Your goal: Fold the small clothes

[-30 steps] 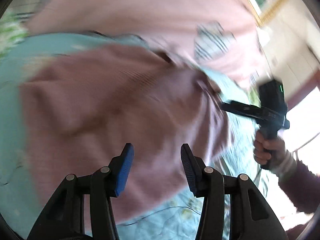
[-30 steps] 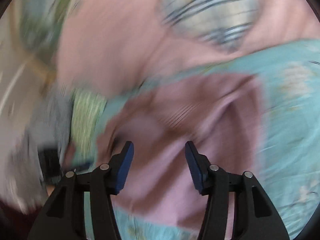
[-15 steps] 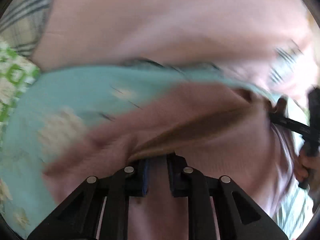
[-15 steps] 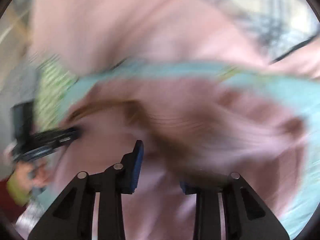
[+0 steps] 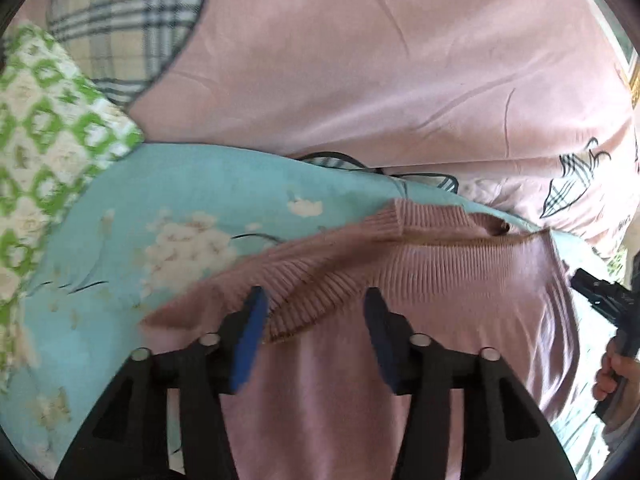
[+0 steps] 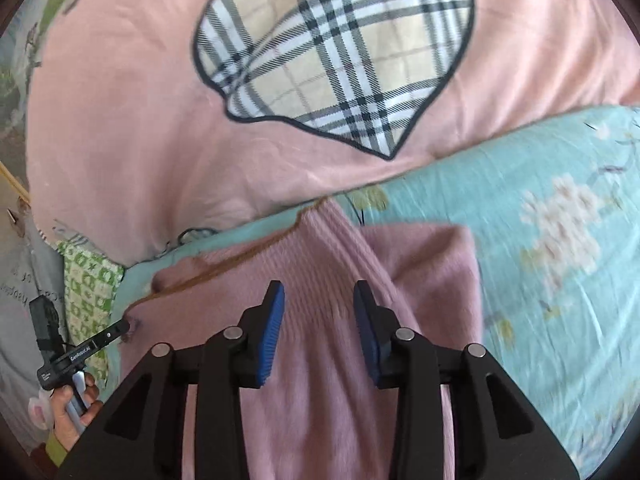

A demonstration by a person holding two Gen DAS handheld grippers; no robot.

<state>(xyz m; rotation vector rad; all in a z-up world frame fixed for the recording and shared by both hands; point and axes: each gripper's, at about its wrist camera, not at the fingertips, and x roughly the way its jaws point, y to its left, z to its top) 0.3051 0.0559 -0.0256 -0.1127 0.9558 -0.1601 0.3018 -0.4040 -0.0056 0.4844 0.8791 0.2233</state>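
Half a second ago both my tongs were pinched on the pink knit; now both have let go and stand spread, and the garment's top part lies folded over its lower part.

From my left wrist, my left gripper (image 5: 312,312) hangs with its jaws wide, the blue pads on either side of a ribbed hem, nothing between them pressed. The pink sweater (image 5: 460,280) lies on the teal floral sheet (image 5: 192,200), its ribbed edge doubled over and running slantwise from the left pad up toward the far side. Beyond it rises the pink quilt (image 5: 360,60) with a plaid heart, and at the left a green-and-white patterned cloth (image 5: 48,128) lies. At the right rim my right hand (image 5: 616,376) grips the other tool's handle, its tip just beside the sweater's right edge.

From my right wrist, my right gripper (image 6: 319,300) is likewise spread, with ribbed knit under the gap and no cloth caught. The pink sweater (image 6: 420,280) spreads below it on the teal floral sheet (image 6: 560,200), near the quilt's edge. At lower left my left hand (image 6: 74,404) holds the left gripper (image 6: 120,326), whose tip touches the sweater's left corner.
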